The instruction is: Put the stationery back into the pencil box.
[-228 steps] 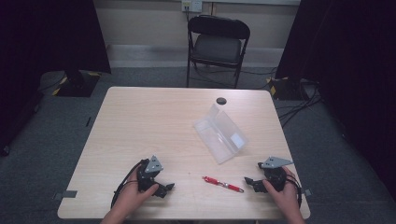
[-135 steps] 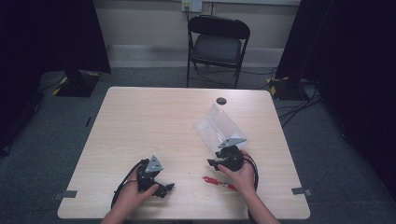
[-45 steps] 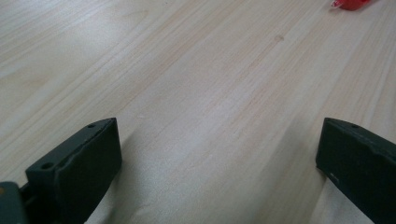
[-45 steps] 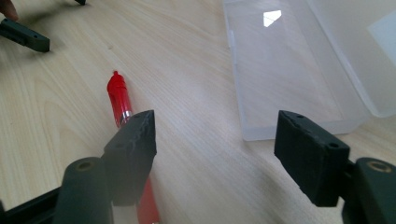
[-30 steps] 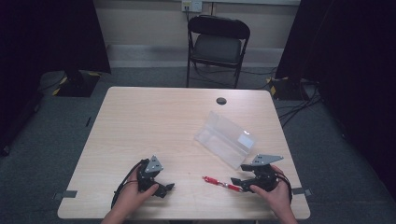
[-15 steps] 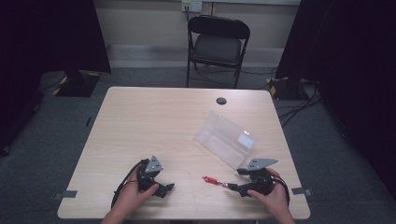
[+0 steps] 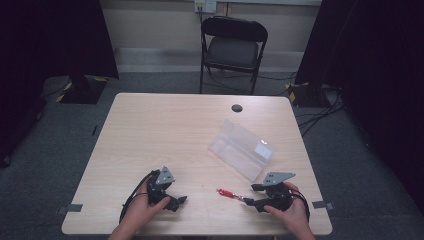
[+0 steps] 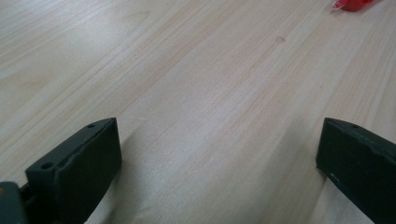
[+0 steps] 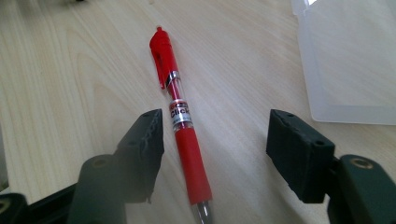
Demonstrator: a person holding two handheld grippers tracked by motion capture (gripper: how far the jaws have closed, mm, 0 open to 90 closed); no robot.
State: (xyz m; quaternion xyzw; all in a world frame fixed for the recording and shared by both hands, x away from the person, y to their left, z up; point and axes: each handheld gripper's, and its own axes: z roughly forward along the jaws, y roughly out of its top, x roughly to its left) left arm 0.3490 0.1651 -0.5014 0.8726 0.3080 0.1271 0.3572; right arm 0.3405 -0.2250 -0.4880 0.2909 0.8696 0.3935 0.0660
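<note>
A black folding chair stands behind the table, w/ a wall outlet above it. Small dark round spot near table's far edge. Cables on floor at right.

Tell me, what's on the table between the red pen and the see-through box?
Nothing: between the red pen and the see-through box lies only bare wooden table, as the right gripper view shows.

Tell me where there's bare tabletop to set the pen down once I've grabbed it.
The widest bare patch on the table is its far-left half, bordered by the clear box, the grommet hole and the left gripper. A narrower strip lies between the two grippers. It is crowded near the right gripper, where the pen lies just below the box.
</note>
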